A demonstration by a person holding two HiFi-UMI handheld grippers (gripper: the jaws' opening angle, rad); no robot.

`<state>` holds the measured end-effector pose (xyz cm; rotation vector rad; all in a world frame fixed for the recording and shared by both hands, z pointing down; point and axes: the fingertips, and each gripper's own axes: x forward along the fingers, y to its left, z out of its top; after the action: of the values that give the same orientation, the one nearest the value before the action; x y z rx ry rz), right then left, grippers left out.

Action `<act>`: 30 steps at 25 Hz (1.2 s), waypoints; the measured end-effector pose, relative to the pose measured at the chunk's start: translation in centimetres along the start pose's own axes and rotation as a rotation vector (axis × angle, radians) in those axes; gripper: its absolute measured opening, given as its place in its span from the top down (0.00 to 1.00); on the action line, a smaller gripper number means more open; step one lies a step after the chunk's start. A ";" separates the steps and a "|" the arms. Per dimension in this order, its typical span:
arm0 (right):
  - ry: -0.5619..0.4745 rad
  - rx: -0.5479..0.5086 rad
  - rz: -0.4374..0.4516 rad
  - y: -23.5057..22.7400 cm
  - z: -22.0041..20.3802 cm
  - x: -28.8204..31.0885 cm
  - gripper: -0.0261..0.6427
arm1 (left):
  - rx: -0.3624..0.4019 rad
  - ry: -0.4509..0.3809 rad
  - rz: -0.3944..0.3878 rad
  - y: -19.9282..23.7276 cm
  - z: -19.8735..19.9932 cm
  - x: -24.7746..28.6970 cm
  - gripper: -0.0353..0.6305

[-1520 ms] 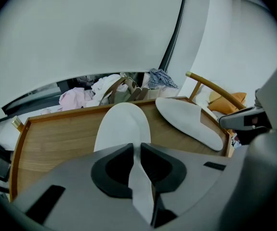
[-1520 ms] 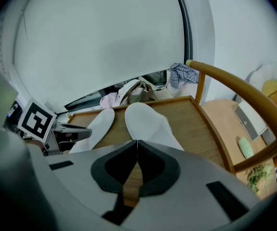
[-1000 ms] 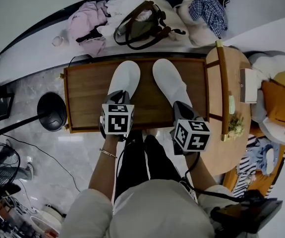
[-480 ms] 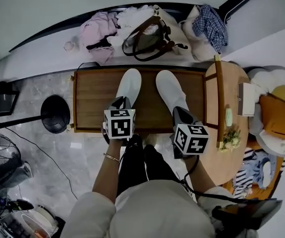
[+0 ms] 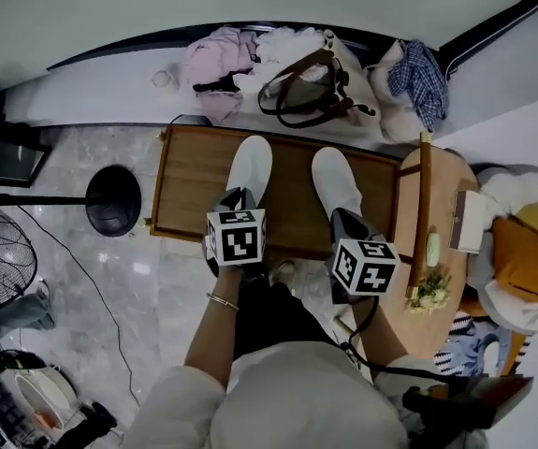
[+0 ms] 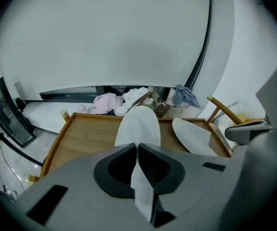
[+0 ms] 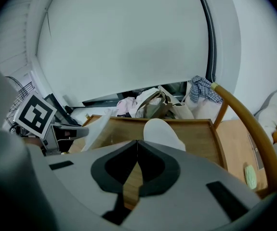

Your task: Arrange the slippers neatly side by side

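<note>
Over the wooden tray (image 5: 189, 176) mid-frame, the left gripper (image 6: 137, 148) is pinching the light, floppy left slipper (image 6: 138, 126) by its heel edge. The right gripper (image 7: 137, 146) is pressing its jaws together, seemingly on the right slipper (image 7: 163, 134) at its heel.

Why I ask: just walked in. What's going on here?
A person holds a gripper in each hand over two white slippers on a wooden tray. The left gripper is shut on the near edge of the left slipper. The right gripper is shut at the near end of the right slipper, nothing visible between its jaws. The slippers lie toes away, a gap between them.
</note>
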<state>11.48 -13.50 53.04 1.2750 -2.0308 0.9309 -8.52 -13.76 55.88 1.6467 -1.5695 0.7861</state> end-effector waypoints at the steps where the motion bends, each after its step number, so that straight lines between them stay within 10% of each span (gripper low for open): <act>1: 0.003 -0.008 0.006 0.2 0.0 0.1 0.91 | -0.009 -0.001 0.008 0.2 0.0 -0.1 0.90; 30: 0.090 -0.032 -0.013 0.3 -1.2 2.7 0.91 | -0.088 0.068 0.013 2.1 -1.3 4.9 0.90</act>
<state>10.23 -13.86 55.74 1.2061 -1.9584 0.9291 -10.16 -15.42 60.81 1.5328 -1.5467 0.7613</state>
